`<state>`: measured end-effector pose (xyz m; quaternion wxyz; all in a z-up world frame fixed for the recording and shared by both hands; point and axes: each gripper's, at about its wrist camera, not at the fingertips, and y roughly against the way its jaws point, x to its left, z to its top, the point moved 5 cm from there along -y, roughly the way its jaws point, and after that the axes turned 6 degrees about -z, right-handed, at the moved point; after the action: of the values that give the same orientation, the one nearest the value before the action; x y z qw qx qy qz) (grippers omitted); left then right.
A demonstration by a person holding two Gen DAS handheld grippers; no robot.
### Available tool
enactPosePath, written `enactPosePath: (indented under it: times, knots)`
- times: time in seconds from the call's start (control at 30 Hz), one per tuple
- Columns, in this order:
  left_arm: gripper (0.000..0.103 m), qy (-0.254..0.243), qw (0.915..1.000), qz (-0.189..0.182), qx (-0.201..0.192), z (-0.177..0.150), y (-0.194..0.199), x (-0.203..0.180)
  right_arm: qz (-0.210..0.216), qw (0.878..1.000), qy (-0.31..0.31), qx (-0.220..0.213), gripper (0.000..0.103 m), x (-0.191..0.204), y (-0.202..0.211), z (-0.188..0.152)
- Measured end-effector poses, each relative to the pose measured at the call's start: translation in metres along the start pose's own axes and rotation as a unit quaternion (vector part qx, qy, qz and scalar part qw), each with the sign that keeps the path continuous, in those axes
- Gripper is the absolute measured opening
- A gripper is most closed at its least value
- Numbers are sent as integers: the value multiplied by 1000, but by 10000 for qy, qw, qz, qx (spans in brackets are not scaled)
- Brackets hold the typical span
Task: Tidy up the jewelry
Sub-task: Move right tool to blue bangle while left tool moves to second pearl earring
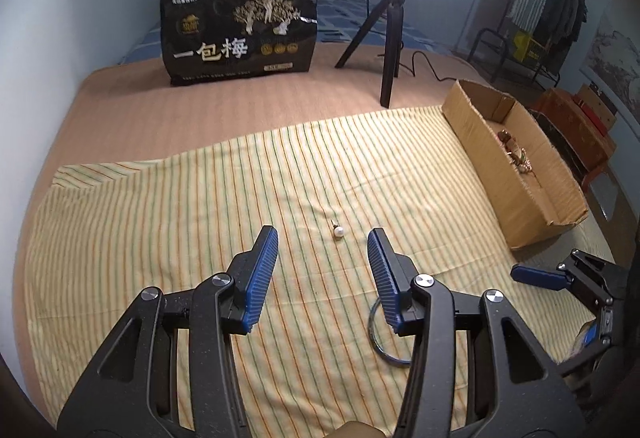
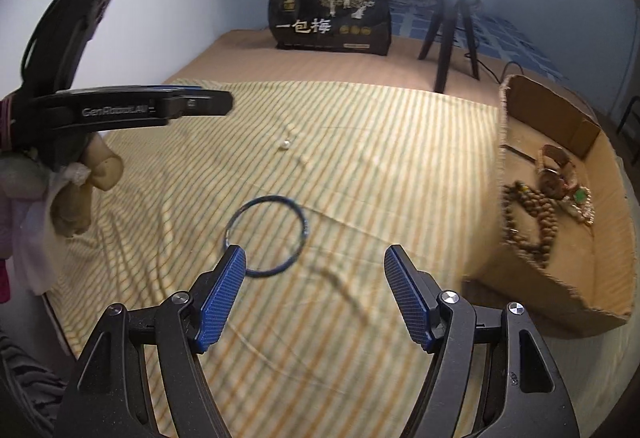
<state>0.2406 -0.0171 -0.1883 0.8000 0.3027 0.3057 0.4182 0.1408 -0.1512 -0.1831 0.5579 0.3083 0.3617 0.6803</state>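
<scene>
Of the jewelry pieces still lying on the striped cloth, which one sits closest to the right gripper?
The blue bangle. It lies just ahead of the right gripper, partly behind one fingertip, while the pearl earring sits farther up the cloth.

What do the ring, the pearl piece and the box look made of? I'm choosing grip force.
Ring: thin, dark blue, slightly glossy; probably metal or glass, can't tell.
Pearl piece: white glossy bead on a thin pin, pearl or imitation.
Box: brown cardboard, matte, with ragged torn edges.
</scene>
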Motion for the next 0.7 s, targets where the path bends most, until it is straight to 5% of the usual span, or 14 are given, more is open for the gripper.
enactPosePath:
  times: [0.1,0.53,0.7]
  knots:
    - [48,64,9999,-102,60,-5,-13,7,24,9996,261,-66,85,15,-9,-1]
    - [48,-114,9991,-379,170,-16,-54,6,-207,9978,626,76,85,41,-45,-4]
    - [39,-172,9989,-384,218,-16,-68,5,-404,9957,824,111,85,46,-56,-2]
